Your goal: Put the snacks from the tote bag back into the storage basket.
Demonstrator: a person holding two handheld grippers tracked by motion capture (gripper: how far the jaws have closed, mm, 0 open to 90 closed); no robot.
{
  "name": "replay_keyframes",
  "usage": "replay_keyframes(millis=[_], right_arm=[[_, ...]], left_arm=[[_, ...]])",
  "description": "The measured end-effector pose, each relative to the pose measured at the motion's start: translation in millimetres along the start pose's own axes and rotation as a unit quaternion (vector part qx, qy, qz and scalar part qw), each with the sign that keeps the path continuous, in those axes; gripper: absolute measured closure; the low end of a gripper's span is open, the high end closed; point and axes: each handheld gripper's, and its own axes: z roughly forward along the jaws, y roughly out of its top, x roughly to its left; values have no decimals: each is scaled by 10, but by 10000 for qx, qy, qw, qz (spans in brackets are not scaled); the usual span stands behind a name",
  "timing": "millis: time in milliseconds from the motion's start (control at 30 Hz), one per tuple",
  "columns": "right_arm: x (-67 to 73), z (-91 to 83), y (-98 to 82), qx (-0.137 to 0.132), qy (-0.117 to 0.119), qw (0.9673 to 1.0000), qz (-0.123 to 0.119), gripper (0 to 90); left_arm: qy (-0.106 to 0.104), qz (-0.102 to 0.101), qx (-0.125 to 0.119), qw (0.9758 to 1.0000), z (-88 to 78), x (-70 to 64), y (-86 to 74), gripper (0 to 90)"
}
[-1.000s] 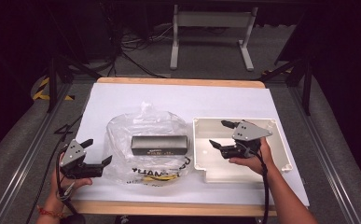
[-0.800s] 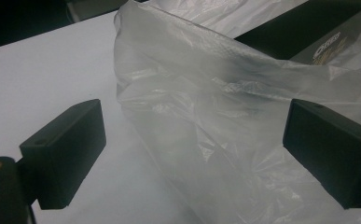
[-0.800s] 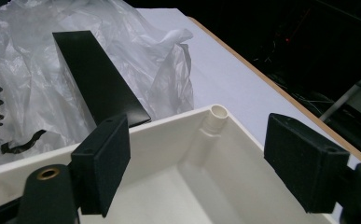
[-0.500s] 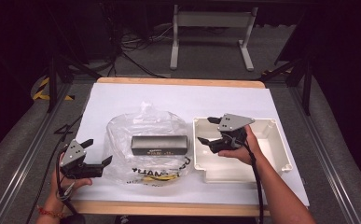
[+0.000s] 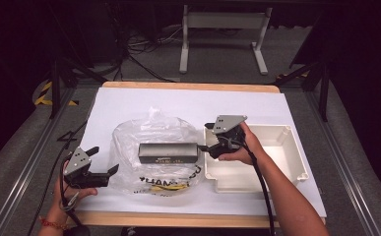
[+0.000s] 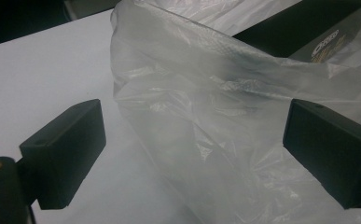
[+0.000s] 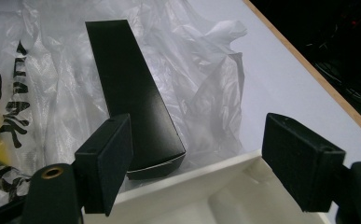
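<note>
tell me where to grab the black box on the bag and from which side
Probably the black box near its right end, beside the white tray. It is long and narrow, so the open right tool could come in from the tray side and close across its narrow width.

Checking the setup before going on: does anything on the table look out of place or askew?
Nothing is spilled or damaged. The black box lies on the crumpled plastic bag, its end beside the white tray.

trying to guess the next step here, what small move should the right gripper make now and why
Probably ease the right gripper forward so its open fingers straddle the near end of the black box. The box lies on the plastic bag just beyond the white tray rim, not yet between the fingers.
</note>
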Motion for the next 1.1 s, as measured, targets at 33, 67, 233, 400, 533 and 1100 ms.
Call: replay_keyframes(millis=[33,67,233,400,533,1100], right_arm=[[-2,19,10,13,63,10000,-2,255],[-1,41,23,49,106,9999,-15,255],[-2,132,87,185,237,9995,-91,275],[-5,239,159,348,376,9985,-189,283],[6,342,203,592,555,9962,-301,282],[28,641,257,1190,1053,9866,-371,266]], left_arm=[[1,0,4,10000,0,0,0,67],[-2,-5,8,10000,1,-1,0,67],[-3,3,23,10000,5,-1,0,67],[-9,-5,18,10000,4,0,-2,67],[-17,-1,7,10000,-2,3,-1,67],[-31,10,37,10000,10,-1,-6,67]])
